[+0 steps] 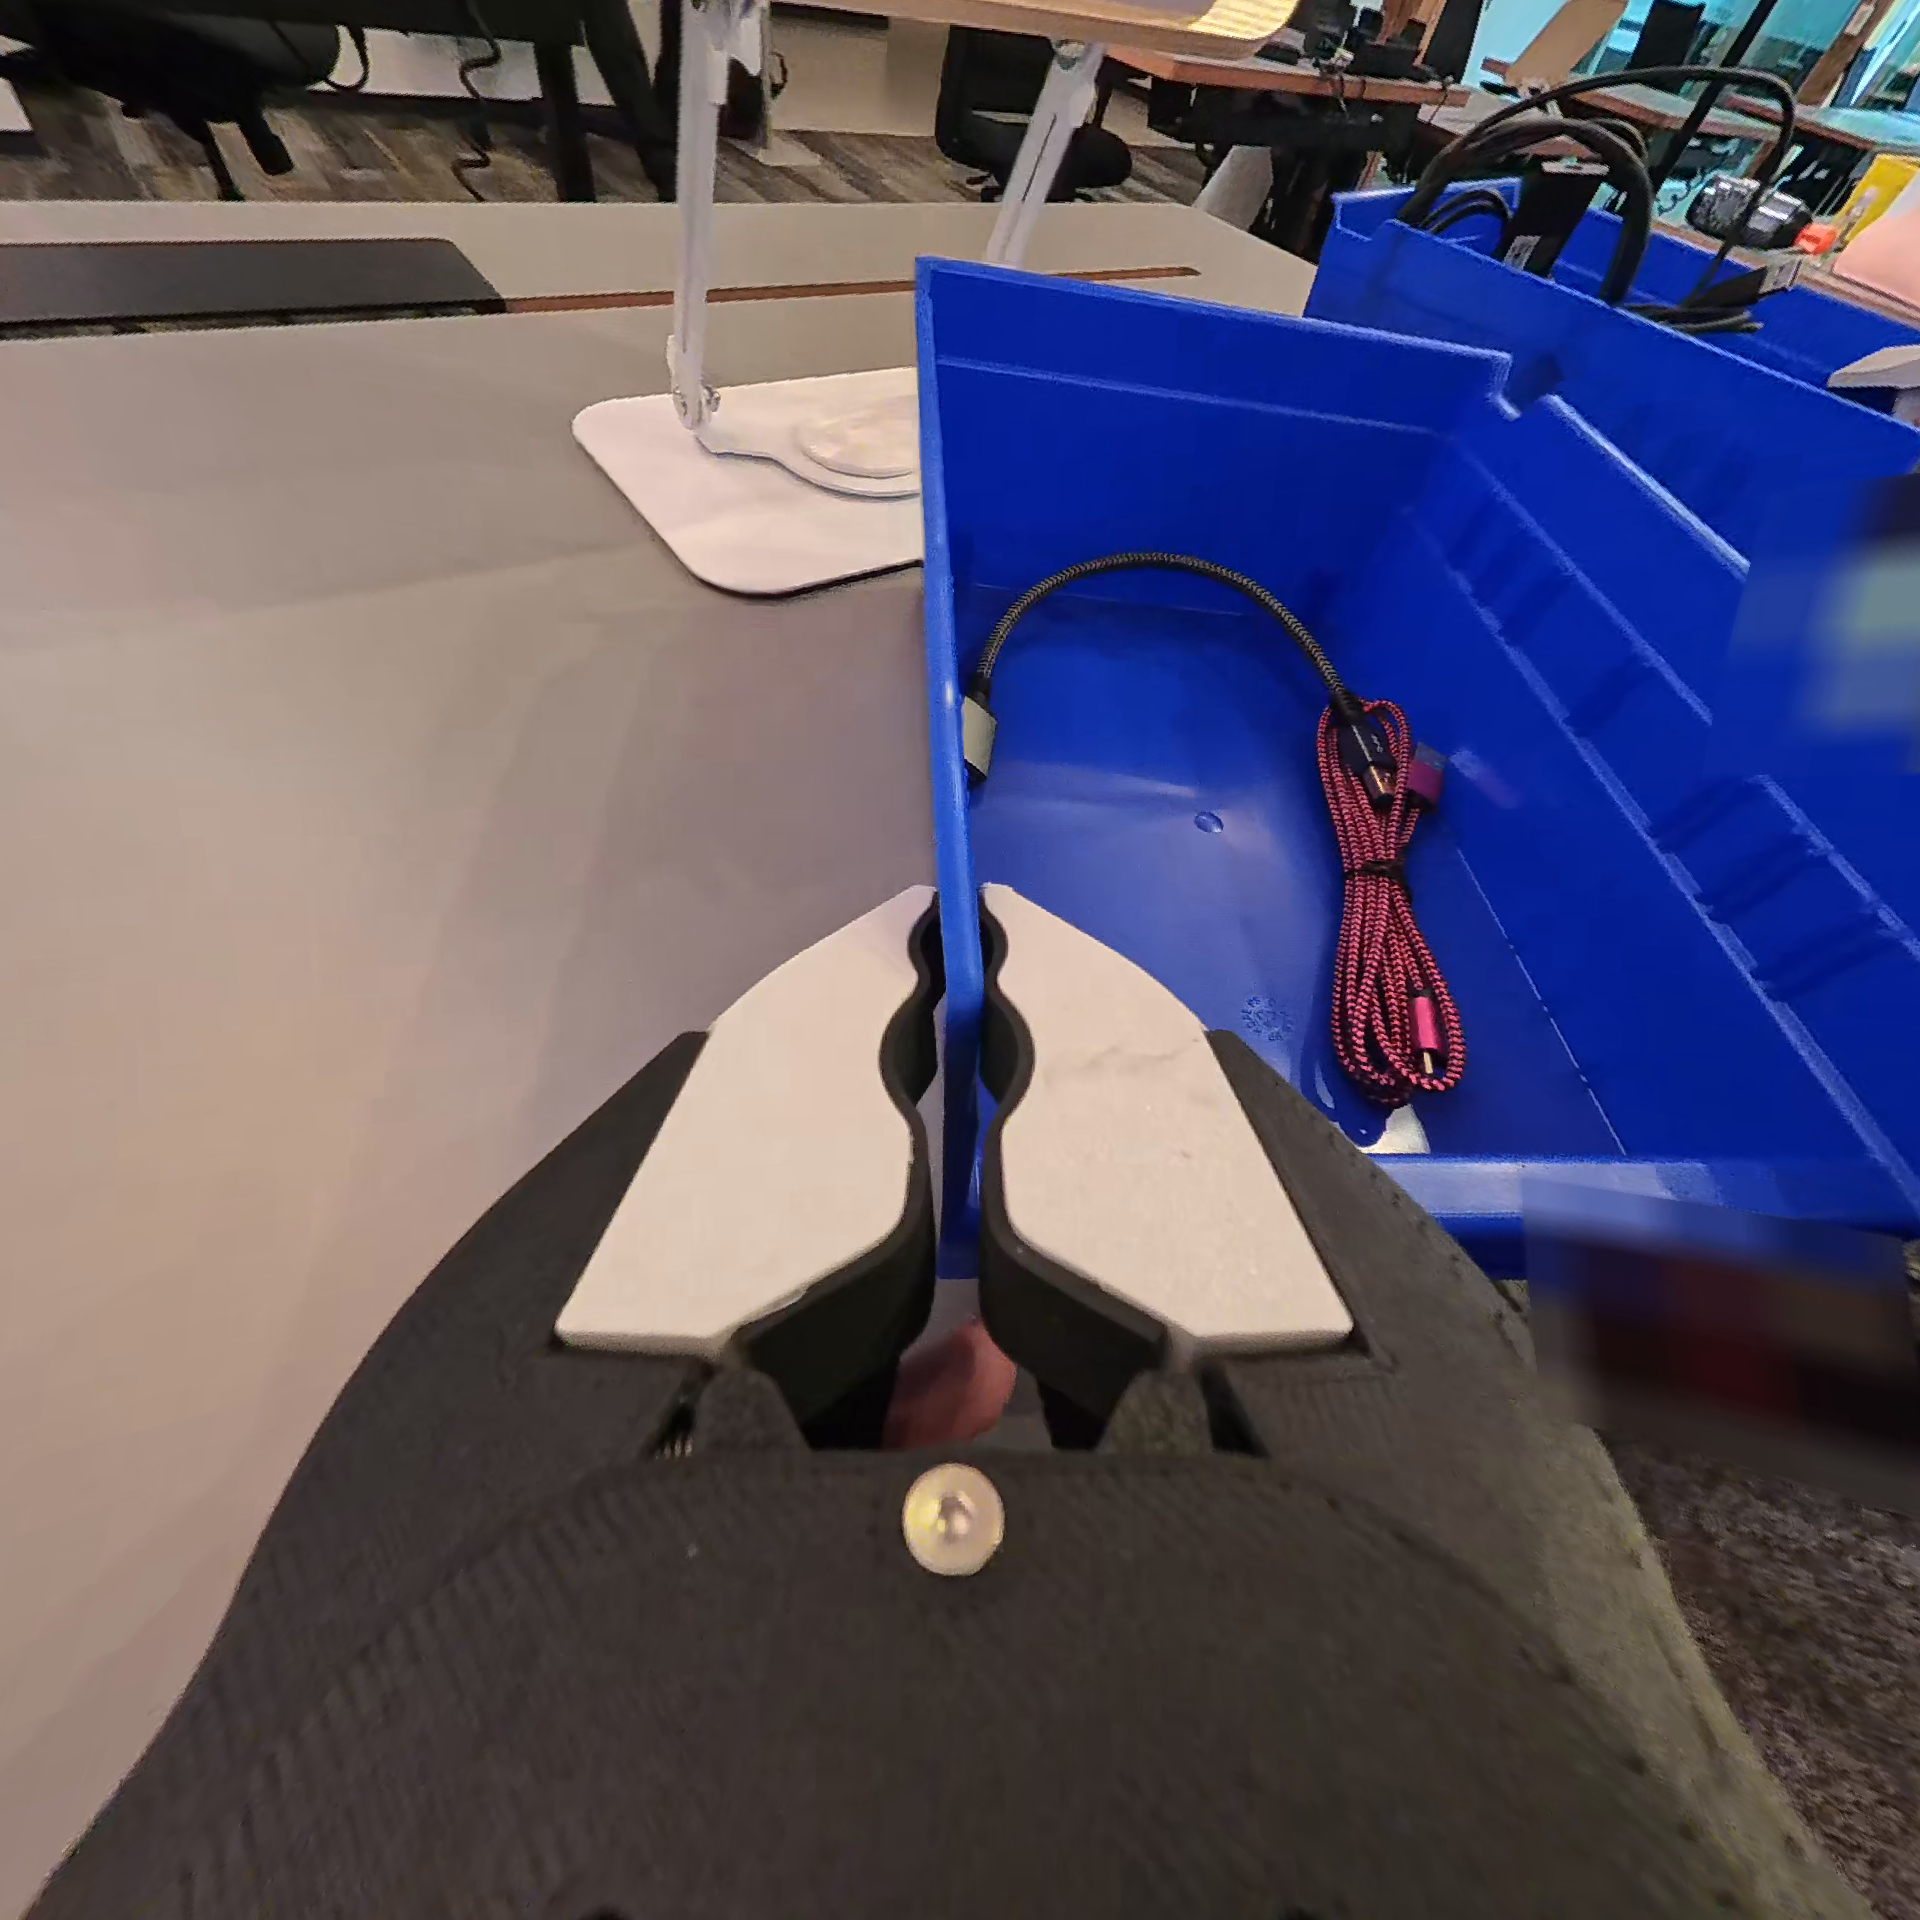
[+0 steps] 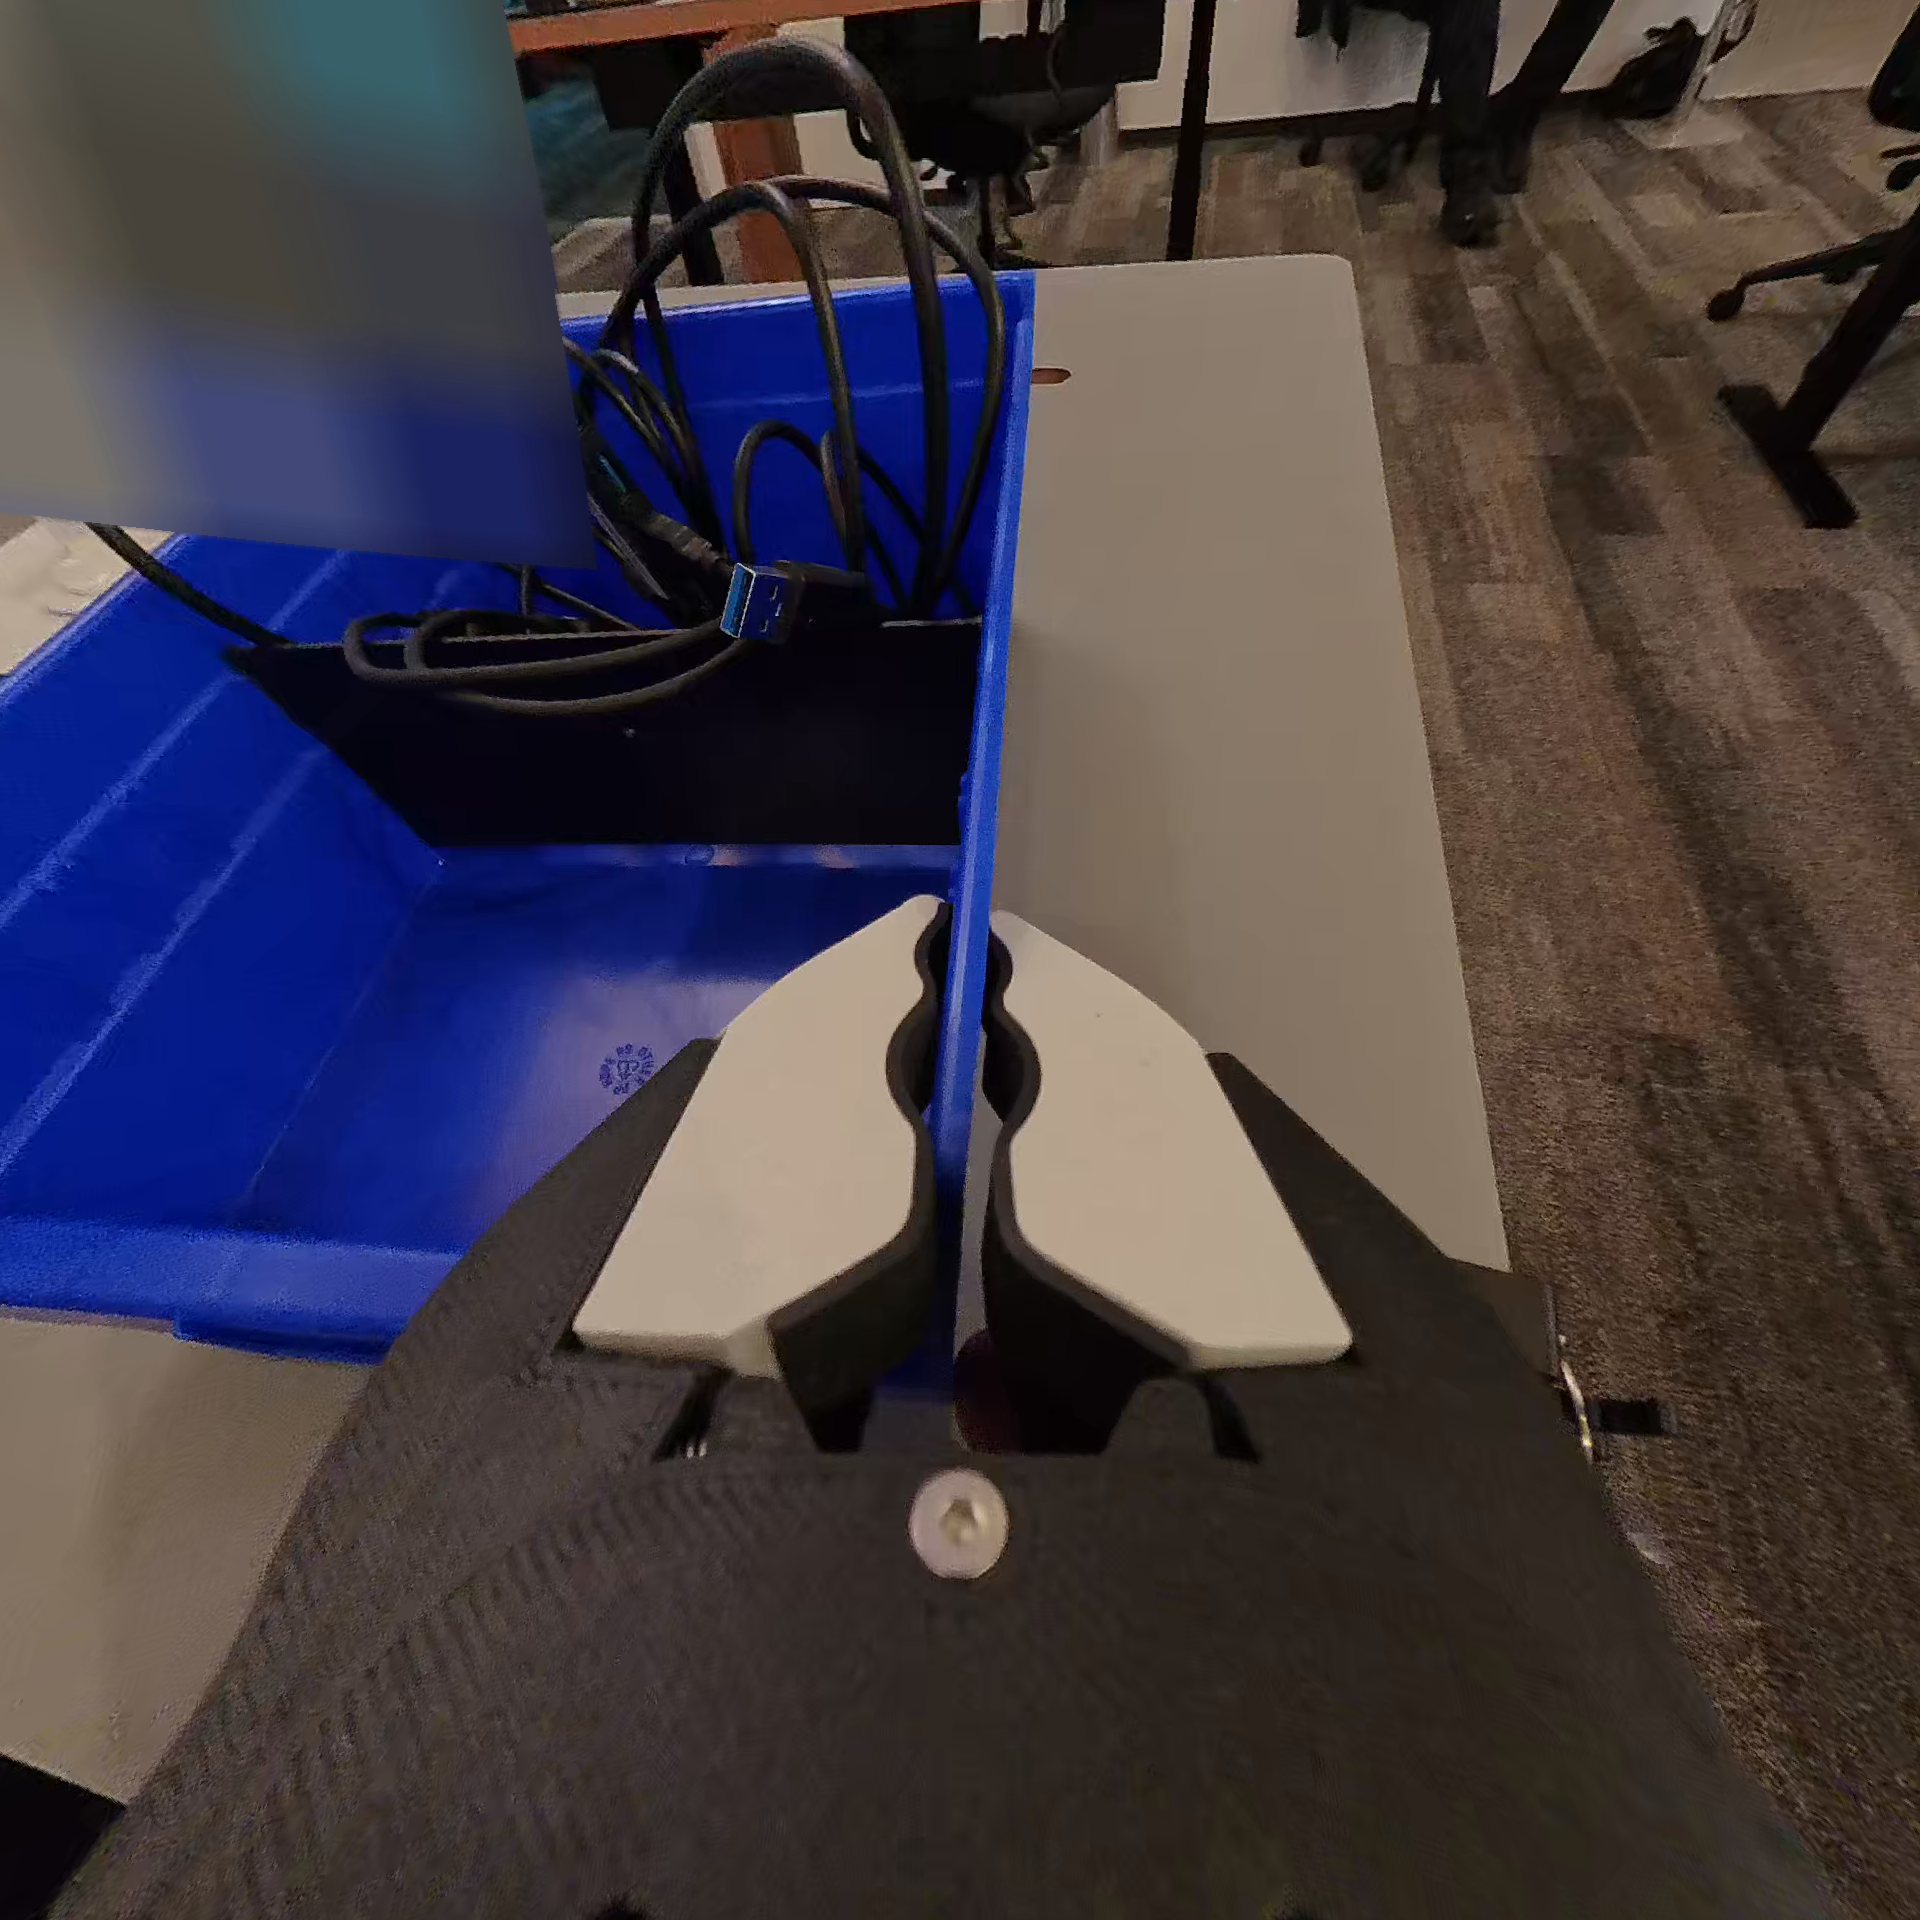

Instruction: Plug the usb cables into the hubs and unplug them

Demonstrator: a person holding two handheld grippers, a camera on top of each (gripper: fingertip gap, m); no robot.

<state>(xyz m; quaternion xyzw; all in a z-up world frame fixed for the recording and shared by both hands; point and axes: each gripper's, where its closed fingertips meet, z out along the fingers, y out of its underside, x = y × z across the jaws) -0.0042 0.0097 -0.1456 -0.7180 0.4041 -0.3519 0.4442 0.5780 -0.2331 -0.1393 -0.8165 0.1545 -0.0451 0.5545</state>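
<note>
My left gripper [image 1: 958, 899] is shut on the left side wall [image 1: 948, 623] of a blue bin, one pad inside and one outside. In that bin lie a short black braided USB cable [image 1: 1143, 566] and a bundled red braided USB cable [image 1: 1382, 914]. My right gripper [image 2: 966, 914] is shut on the right side wall [image 2: 992, 675] of a blue bin. Behind a black divider [image 2: 675, 758] in that bin sits a tangle of black cables [image 2: 790, 312] with a blue USB plug [image 2: 764, 601] sticking out.
Both bins stand on a grey table [image 1: 416, 727]. A white lamp base [image 1: 748, 488] stands left of the near bin. A second blue bin [image 1: 1558, 312] with black cables stands behind it. The table's right edge [image 2: 1455, 935] drops to carpet.
</note>
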